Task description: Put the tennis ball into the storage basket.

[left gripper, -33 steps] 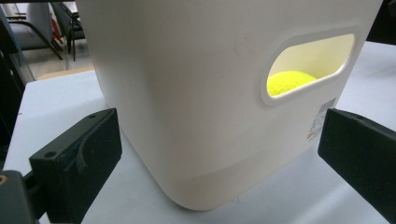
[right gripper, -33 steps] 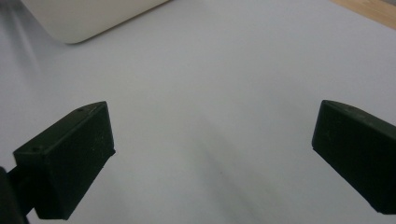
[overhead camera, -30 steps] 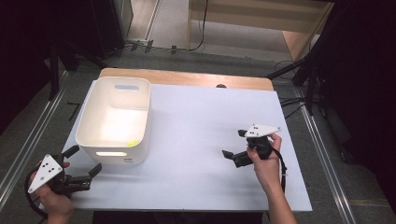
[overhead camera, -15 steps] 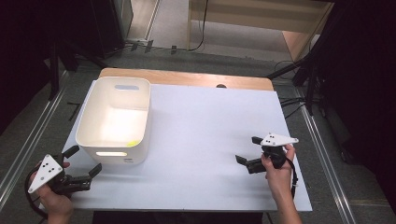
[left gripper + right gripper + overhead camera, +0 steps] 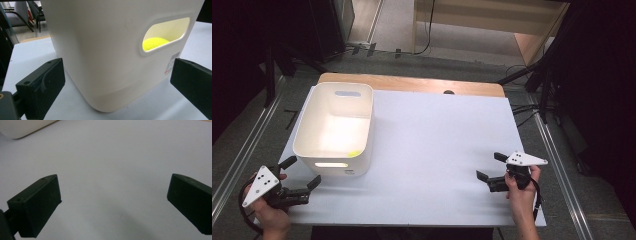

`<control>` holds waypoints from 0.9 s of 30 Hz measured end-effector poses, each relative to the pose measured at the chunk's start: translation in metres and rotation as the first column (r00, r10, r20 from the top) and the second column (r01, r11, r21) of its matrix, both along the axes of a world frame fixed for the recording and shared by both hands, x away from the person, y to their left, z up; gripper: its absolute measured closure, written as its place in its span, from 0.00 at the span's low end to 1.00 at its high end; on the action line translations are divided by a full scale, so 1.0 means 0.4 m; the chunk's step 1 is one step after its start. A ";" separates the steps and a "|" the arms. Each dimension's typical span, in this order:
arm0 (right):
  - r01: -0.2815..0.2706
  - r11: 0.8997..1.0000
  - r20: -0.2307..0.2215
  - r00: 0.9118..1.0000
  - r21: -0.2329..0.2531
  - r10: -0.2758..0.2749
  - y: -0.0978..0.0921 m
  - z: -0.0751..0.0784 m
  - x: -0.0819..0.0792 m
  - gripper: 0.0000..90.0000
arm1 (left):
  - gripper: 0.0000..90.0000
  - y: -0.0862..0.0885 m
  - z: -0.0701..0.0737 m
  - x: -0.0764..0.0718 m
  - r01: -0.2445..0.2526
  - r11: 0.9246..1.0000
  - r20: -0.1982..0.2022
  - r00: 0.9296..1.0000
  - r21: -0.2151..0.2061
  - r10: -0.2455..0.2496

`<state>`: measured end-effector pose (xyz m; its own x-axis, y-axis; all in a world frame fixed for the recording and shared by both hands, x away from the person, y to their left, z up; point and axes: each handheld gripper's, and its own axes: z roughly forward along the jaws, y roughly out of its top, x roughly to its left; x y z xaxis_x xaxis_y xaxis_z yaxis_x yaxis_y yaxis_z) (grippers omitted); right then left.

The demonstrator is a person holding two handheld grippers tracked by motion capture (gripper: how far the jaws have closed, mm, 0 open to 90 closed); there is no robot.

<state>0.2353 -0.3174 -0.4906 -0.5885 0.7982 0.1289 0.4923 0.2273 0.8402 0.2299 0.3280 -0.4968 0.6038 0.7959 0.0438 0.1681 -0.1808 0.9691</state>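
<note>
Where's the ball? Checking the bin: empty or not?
Not empty: a yellow ball shows through the white bin's handle slot.

Your left tool [image 5: 303, 173] and right tool [image 5: 490, 167] each have two blocky black jaws, a grey three-cornered plate dotted black, and a trailing black cable.

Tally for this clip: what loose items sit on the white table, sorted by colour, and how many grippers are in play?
White: 1, the bin on the table
Yellow-green: 1, a ball inside the bin, seen through its handle slot
Black grippers: 2, the left gripper and the right gripper, both with jaws apart and holding nothing
Total: 4
</note>
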 end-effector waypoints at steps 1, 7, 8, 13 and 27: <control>0.002 1.000 0.006 1.000 0.003 -0.002 -0.006 -0.002 -0.002 0.00 | 0.00 0.000 0.000 0.000 0.000 1.000 0.000 1.000 0.000 0.000; 0.031 0.999 0.022 0.999 0.016 -0.032 -0.034 -0.012 -0.024 0.00 | 0.00 0.000 0.000 -0.001 -0.005 1.000 -0.001 1.000 -0.004 0.005; 0.035 0.999 0.026 0.999 0.014 -0.036 -0.039 -0.013 -0.028 0.00 | 0.00 0.000 0.000 -0.001 -0.005 1.000 -0.001 1.000 -0.004 0.005; 0.054 0.998 0.041 0.998 0.033 -0.056 -0.061 -0.021 -0.047 0.00 | 0.00 0.000 0.000 -0.001 -0.003 1.000 -0.002 1.000 -0.003 0.003; 0.108 0.990 0.082 0.990 0.090 -0.116 -0.109 -0.043 -0.102 0.00 | 0.00 0.000 0.000 -0.001 -0.002 1.000 -0.002 1.000 -0.003 0.002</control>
<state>0.1947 -0.3610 -0.5078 -0.5077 0.8481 0.1515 0.4353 0.1008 0.8946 0.2296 0.3281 -0.4967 0.6021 0.7974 0.0403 0.1701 -0.1773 0.9693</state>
